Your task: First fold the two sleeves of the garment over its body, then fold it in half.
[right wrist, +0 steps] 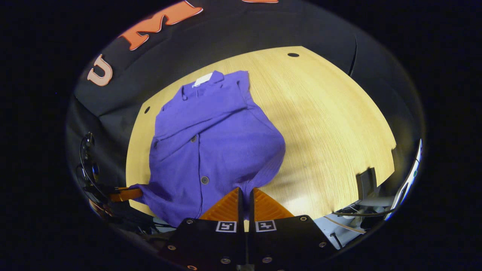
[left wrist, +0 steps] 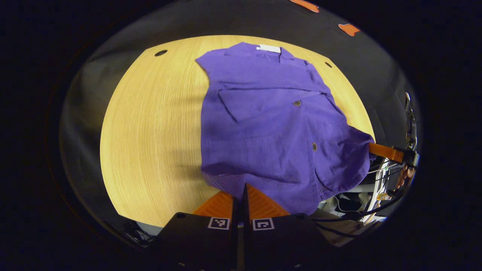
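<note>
Both grippers are pinching the near hem of the garment. Seen in the left gripper view, the left gripper (left wrist: pixel 244 187) has its fingers pressed together on the hem's edge right at their tips, purple cloth rising just ahead of them. Off to its right in that view, the right gripper (left wrist: pixel 371 148) reaches in from the side and grips the hem's other corner, which is pulled up and bunched around its tip; part of a hand (left wrist: pixel 403 176) shows behind it among some cables (left wrist: pixel 350 214).

Seen in the right gripper view, the right gripper (right wrist: pixel 245 191) has its fingers drawn nearly together, with a gathered fold of cloth caught between their tips. The left gripper (right wrist: pixel 130 193) shows low to its left, touching the hem corner there.

Largest of what lies ahead of the grippers is the wooden table (left wrist: pixel 150 131), pale and grained, with small dark holes near its far corners. The purple garment (left wrist: pixel 271 124) lies on it, collar at the far end and hem nearest the grippers. A sleeve (left wrist: pixel 260 103) is folded across its body. The hem end is lifted off the tabletop and sags between the two grips. Dark buttons (left wrist: pixel 314 146) run down the front, and a small white label (left wrist: pixel 269 48) sits at the collar.
</note>
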{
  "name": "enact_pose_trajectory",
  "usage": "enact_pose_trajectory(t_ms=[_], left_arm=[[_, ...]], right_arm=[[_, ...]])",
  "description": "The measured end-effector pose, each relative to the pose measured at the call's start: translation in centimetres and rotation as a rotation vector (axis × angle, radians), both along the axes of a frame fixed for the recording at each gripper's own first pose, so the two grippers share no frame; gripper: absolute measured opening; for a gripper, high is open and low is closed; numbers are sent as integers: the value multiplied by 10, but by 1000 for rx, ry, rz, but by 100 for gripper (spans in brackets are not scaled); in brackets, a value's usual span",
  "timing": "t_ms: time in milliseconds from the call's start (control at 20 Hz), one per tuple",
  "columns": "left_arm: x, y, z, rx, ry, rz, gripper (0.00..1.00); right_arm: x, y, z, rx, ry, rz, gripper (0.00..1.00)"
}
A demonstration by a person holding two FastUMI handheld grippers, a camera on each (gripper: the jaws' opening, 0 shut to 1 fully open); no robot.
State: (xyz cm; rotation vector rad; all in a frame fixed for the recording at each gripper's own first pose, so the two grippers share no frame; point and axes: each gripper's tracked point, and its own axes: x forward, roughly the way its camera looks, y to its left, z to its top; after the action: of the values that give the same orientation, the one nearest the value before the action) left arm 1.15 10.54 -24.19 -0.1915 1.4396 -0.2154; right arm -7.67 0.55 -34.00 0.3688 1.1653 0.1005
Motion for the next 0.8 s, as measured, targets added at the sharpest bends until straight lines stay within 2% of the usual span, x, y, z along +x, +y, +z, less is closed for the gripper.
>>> enact_pose_trajectory(t_ms=[300, 450, 550, 800], left_arm=[[62, 8, 31, -30, -97, -105, 8], [94, 20, 45, -7, -147, -151, 8], [117, 26, 52, 7, -173, -159, 8], [169, 30, 70, 21, -198, -116, 8]], right_arm=[[42, 10, 37, -60, -82, -11, 4], [68, 13, 58, -93, -130, -13, 4], [86, 16, 71, -105, -159, -8, 4], [135, 16, 84, -111, -190, 49, 4]])
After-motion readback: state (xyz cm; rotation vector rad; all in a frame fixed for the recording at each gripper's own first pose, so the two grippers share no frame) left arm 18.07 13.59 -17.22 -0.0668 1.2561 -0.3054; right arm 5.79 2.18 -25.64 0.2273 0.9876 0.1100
